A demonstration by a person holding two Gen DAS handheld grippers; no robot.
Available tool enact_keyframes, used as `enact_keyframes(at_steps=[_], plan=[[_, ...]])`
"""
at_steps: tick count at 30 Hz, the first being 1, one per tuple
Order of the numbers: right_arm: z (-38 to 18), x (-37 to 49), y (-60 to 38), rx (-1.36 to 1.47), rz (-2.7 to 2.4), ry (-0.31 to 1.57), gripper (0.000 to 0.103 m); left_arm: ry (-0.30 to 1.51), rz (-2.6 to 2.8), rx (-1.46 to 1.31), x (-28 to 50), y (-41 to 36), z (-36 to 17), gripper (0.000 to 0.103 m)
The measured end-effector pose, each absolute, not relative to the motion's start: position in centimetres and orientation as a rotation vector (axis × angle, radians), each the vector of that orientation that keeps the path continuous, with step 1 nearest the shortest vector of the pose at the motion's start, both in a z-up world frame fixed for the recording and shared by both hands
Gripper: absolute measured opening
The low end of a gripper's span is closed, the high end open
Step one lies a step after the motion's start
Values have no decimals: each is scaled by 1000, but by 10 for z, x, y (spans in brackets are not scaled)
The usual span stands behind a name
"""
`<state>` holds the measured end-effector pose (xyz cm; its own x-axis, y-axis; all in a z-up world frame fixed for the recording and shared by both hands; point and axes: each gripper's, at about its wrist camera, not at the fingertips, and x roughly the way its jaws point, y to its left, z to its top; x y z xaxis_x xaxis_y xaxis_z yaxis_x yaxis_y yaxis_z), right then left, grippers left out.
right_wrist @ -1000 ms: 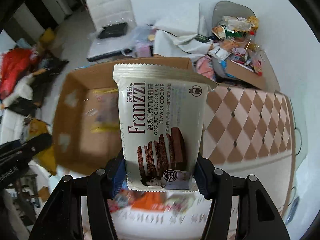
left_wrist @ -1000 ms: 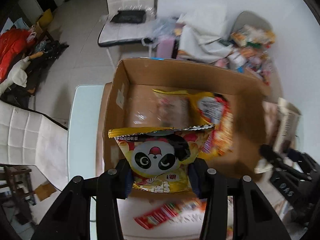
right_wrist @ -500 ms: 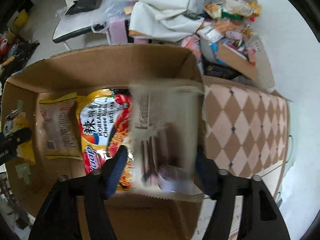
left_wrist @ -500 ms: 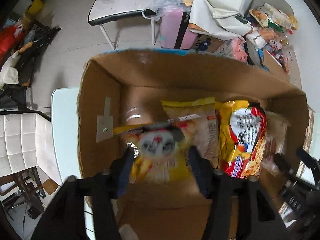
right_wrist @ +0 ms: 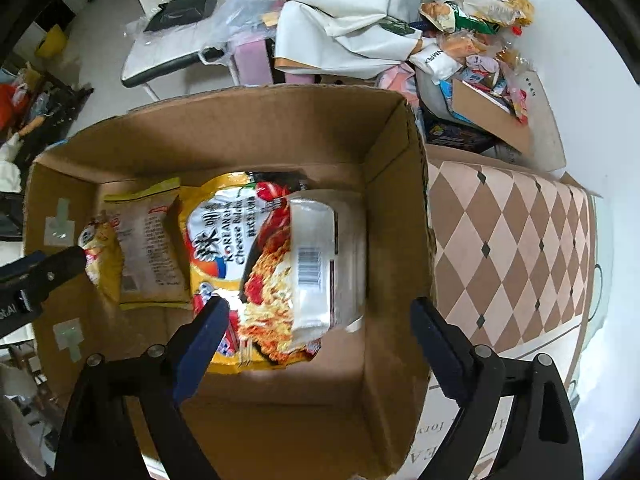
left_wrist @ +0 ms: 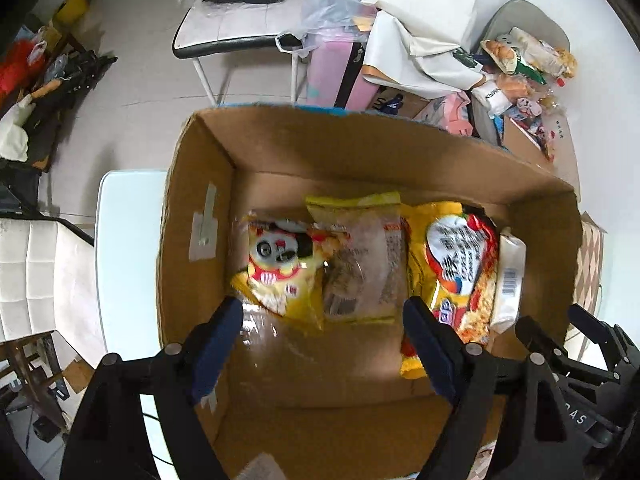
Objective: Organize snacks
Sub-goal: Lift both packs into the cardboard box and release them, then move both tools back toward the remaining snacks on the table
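Cardboard box (left_wrist: 200,208) under both spread, empty tools.

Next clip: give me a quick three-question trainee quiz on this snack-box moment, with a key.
1. True or false: the left gripper is shut on the panda snack bag.
2. How many packets lie in the cardboard box? A) two B) four C) six
3. Fill in: in the right wrist view, the white cookie packet partly rests on the ____ packet.

Key
1. False: both the left gripper and the right gripper are open and empty.
2. B: panda snack bag, clear-fronted bag, noodle packet, white cookie packet.
3. Noodle.
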<state>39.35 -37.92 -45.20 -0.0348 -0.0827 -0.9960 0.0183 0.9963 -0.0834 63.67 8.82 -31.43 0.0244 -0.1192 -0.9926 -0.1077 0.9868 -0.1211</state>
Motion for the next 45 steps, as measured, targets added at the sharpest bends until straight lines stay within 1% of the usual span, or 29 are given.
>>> enact_keyframes(at_steps=[11, 19, 25, 28, 31, 37, 40, 45], plan=[[-413, 344, -376, 5, -36, 1494, 94, 1368, 12, -135, 572, 78, -266, 81], [-375, 289, -371, 22, 12, 1413, 94, 1297, -18, -131, 512, 62, -237, 81], [-354, 230, -383, 49, 48, 1403, 94, 1276, -20, -148, 443, 57, -225, 81], [-356, 194, -395, 76, 63, 1443, 94, 1324, -25, -168, 409, 53, -234, 81], [-365, 155, -414, 123, 62, 1493, 94, 1404, -21, -227, 372, 51, -254, 81], [-393, 85, -463, 227, 16, 1615, 94, 1632, 6, -390, 297, 37, -313, 81], [-413, 56, -488, 285, -10, 1679, 94, 1771, 26, -536, 263, 26, -351, 81], [-445, 17, -516, 339, -28, 1748, 94, 1880, 105, -758, 234, 11, -394, 81]])
